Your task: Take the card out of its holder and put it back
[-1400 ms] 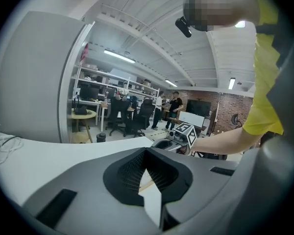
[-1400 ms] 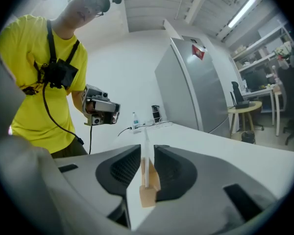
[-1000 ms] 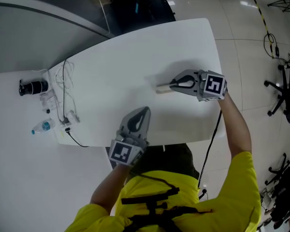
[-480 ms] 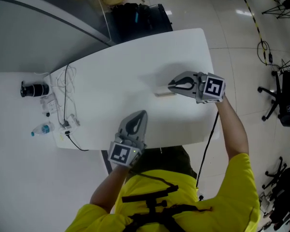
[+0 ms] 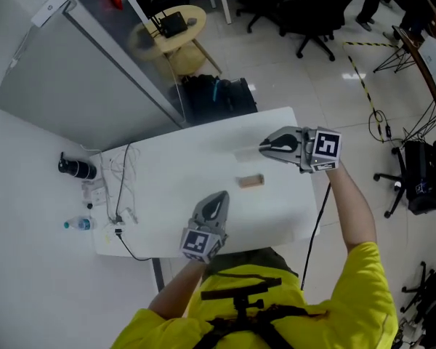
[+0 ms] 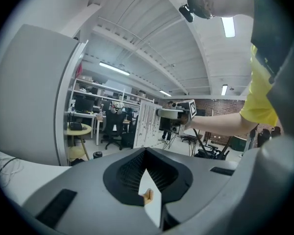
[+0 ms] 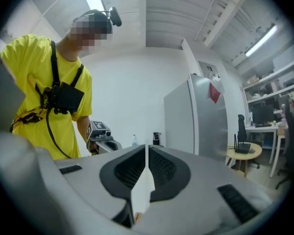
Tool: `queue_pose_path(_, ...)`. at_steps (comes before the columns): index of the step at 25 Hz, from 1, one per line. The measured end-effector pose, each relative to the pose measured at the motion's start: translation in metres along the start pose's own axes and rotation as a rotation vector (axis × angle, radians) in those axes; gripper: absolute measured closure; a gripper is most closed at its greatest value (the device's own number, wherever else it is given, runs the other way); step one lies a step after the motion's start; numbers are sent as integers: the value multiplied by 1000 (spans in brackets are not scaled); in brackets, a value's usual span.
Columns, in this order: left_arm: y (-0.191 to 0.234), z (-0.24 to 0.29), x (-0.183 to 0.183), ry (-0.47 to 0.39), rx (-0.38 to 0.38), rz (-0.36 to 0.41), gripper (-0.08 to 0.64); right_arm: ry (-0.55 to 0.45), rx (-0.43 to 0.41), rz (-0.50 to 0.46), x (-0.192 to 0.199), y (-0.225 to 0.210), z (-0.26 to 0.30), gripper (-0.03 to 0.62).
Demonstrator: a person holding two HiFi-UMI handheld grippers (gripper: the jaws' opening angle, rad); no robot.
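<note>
A small wooden card holder [image 5: 251,181] lies alone on the white table [image 5: 174,195]; in the left gripper view the holder [image 6: 147,196] shows through the jaw gap. My right gripper [image 5: 261,147] hovers above and behind it, shut on a thin white card [image 5: 245,152]. In the right gripper view the card [image 7: 143,190] stands edge-on between the closed jaws [image 7: 146,151]. My left gripper [image 5: 221,193] rests near the table's front edge, left of the holder, shut with nothing in it. It points toward the right gripper [image 6: 174,114].
A black cylinder [image 5: 78,168], a water bottle [image 5: 78,224] and loose cables [image 5: 120,187] sit at the table's left end. Behind the table are a grey partition [image 5: 73,86], a black bag [image 5: 218,97], a round yellow side table [image 5: 171,31] and office chairs [image 5: 414,180].
My right gripper has risen off the holder with the card in it; the holder stays on the table. The head view has pulled back and shows more of the room.
</note>
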State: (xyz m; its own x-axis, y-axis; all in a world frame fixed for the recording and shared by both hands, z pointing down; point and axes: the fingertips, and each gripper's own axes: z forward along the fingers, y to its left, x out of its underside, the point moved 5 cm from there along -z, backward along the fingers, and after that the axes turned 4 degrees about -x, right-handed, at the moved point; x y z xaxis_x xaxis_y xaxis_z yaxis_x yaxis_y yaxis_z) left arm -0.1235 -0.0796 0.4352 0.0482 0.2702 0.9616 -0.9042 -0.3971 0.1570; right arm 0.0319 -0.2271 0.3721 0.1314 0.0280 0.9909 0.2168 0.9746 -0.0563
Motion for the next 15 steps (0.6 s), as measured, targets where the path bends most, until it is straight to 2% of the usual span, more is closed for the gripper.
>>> queue_pose_path(6,-8,-1,-8,-19,23,21,561,-8,13,-58,-55,7,-7,571)
queue_pose_path(11,-12,-8,-6,-33,32,22,561,-6,21,-63,-60,15,-6,571)
queue_pose_path(15,-13,-8,-10,-47,30,53,563,-5,15,-55,-56,19,-1,571)
